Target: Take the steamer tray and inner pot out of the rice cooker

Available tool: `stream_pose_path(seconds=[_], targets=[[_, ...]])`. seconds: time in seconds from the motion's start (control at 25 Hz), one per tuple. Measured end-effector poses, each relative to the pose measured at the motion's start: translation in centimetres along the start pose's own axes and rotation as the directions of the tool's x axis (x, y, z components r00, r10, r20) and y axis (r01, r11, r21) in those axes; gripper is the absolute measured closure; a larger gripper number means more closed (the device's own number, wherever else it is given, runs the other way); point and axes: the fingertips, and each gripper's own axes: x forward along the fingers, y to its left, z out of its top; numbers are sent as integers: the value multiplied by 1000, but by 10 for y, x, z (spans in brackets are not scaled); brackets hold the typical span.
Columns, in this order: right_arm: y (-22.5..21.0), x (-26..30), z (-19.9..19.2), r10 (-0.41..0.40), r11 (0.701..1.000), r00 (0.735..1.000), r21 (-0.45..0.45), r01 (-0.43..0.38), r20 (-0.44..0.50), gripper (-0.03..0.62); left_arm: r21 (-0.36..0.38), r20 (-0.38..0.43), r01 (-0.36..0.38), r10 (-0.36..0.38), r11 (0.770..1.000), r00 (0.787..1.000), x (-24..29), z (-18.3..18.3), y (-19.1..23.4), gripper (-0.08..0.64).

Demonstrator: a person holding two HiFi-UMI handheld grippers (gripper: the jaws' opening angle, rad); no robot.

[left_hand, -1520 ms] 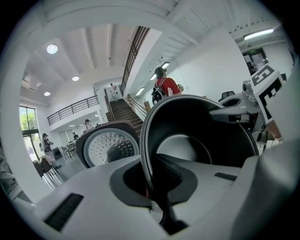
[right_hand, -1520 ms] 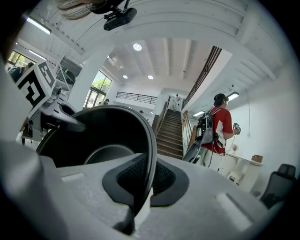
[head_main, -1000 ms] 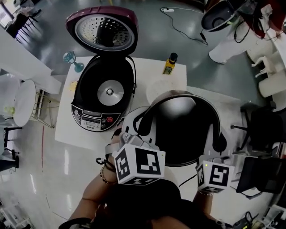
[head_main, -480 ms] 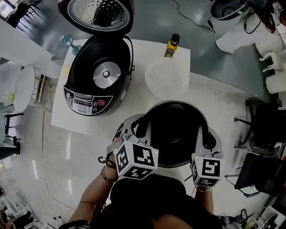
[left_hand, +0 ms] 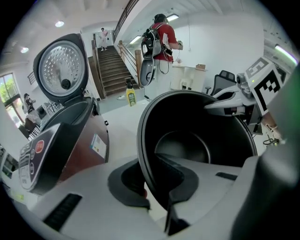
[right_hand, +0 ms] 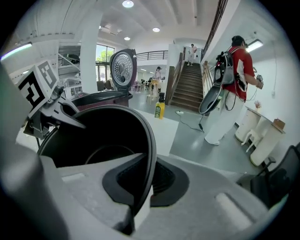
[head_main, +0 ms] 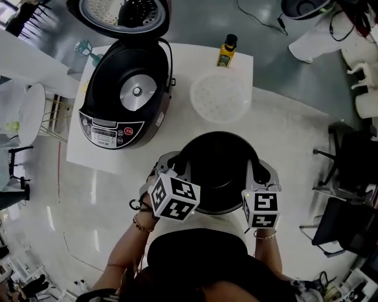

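A white table [head_main: 177, 127] carries everything. The rice cooker [head_main: 121, 100], dark with a control panel on its near face, stands at the table's far left corner. Its lid [head_main: 121, 15] is swung up and back past the far edge, and its well shows only the round metal heating plate [head_main: 137, 91]. The inner pot [head_main: 220, 168], black and empty, is out of the cooker and well apart from it. It sits mouth up over the table's near edge, toward the right corner; whether its base touches the tabletop cannot be told. The steamer tray [head_main: 220, 97], a pale perforated round dish, lies on the table just beyond the pot, near the far right corner, not touching the pot. The left gripper [left_hand: 157, 187] is clamped on the left side of the pot's rim, one pad inside the wall and one outside, the jaws nearly together on the thin edge. The right gripper [right_hand: 140, 187] pinches the opposite side of the rim in the same way, jaws closed down onto it. A small yellow bottle [head_main: 225, 52] with a dark cap stands upright at the far edge, just beyond the tray
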Motion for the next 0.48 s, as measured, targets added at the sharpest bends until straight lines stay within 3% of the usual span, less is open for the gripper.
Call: stream_pose_path(seconds=[0.48], targets=[[8, 41, -5, 77, 997, 995, 21, -76, -70, 581, -2, -113, 33, -33, 999, 993, 30, -11, 17, 515]])
